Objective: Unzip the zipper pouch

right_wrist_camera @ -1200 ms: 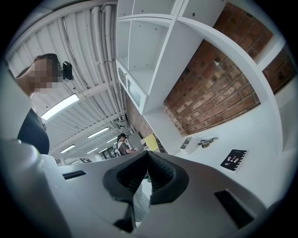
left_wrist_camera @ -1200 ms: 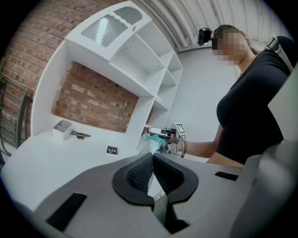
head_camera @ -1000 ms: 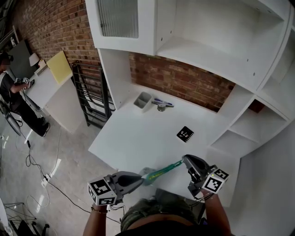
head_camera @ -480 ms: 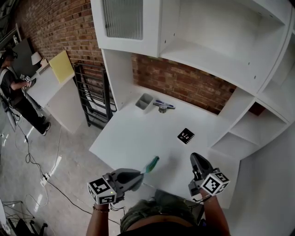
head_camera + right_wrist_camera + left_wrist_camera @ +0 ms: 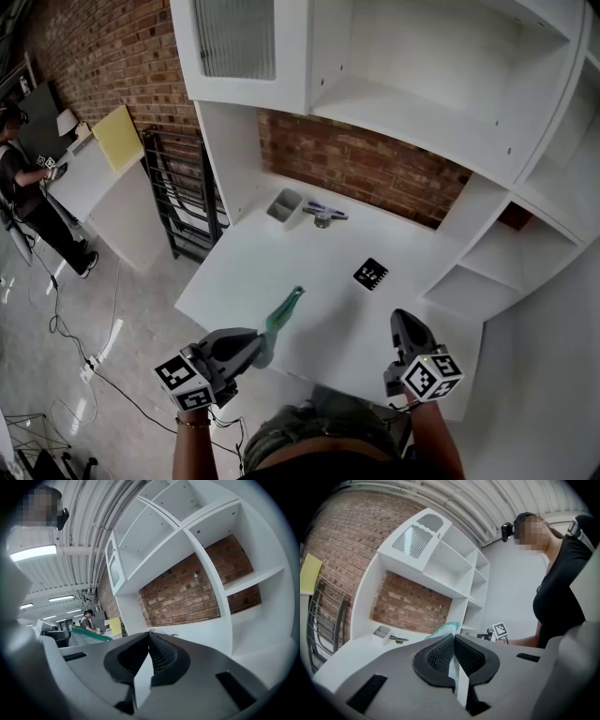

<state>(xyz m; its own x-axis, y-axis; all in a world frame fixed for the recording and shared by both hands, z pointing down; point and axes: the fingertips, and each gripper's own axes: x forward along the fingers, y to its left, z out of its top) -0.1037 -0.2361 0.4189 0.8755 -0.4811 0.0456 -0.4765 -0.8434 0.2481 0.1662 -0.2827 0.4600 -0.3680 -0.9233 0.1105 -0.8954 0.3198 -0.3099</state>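
Locate the zipper pouch [image 5: 282, 312] raised above the counter [image 5: 309, 272] near its front edge, toward the left corner, seen edge-on as a thin teal strip slanting up and away from the left gripper [image 5: 261, 349]. Read the left gripper as clamped on the pouch's near end, with fabric pinched between the pads. Read the right gripper [image 5: 405, 325] as closed on nothing, held over the front edge toward the right corner, well apart from the pouch. Treat the zipper's condition as undetermined, with neither slider nor open mouth discernible in any view. Judge the task either completed or not yet begun at the pull; cannot be settled from here. If unopened, expect to steady the pouch with the left gripper, find the slider with the right, and draw it along the teeth. Disregard the grey tray [image 5: 286, 203] and pens [image 5: 321, 214] at the back left corner.
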